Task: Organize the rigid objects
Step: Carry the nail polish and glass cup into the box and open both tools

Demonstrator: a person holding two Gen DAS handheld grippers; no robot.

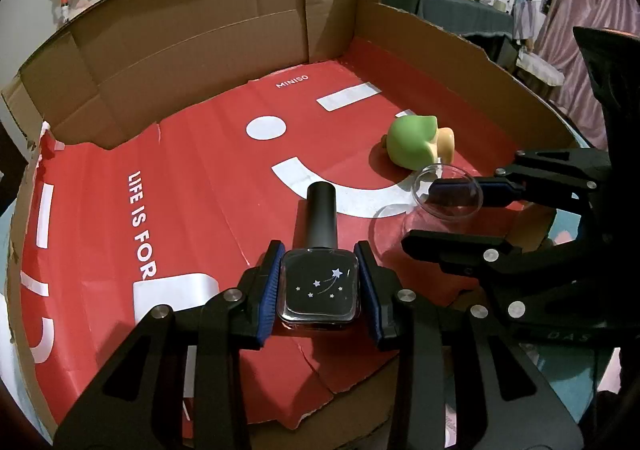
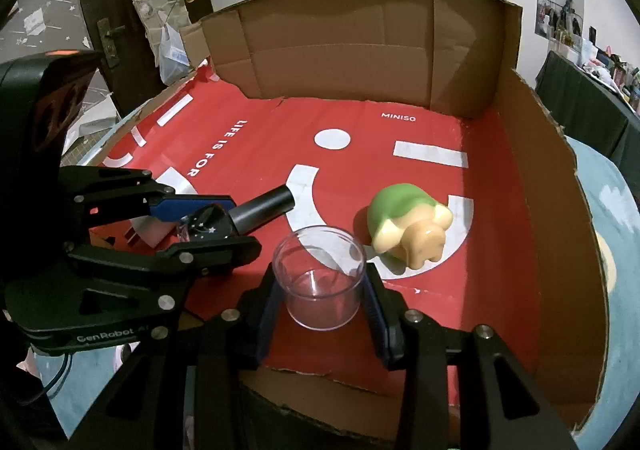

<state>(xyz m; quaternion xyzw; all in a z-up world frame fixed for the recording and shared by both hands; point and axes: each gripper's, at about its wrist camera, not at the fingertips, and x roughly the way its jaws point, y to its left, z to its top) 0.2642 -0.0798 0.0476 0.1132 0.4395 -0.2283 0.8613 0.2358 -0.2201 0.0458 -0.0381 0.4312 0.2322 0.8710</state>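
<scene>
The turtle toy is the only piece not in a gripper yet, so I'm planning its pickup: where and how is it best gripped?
Grip the turtle toy across its green shell, coming down from above with one finger on each flank. It lies on the red sheet, apart from the clear cup; the shell is its broadest part, while the cream legs look too small and rounded to hold securely.

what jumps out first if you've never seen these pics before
The left gripper clamps a black nail polish bottle with white stars, while the right gripper grips a clear plastic cup. Beyond them, a green and cream turtle toy lies on the red paper lining the cardboard box.
</scene>
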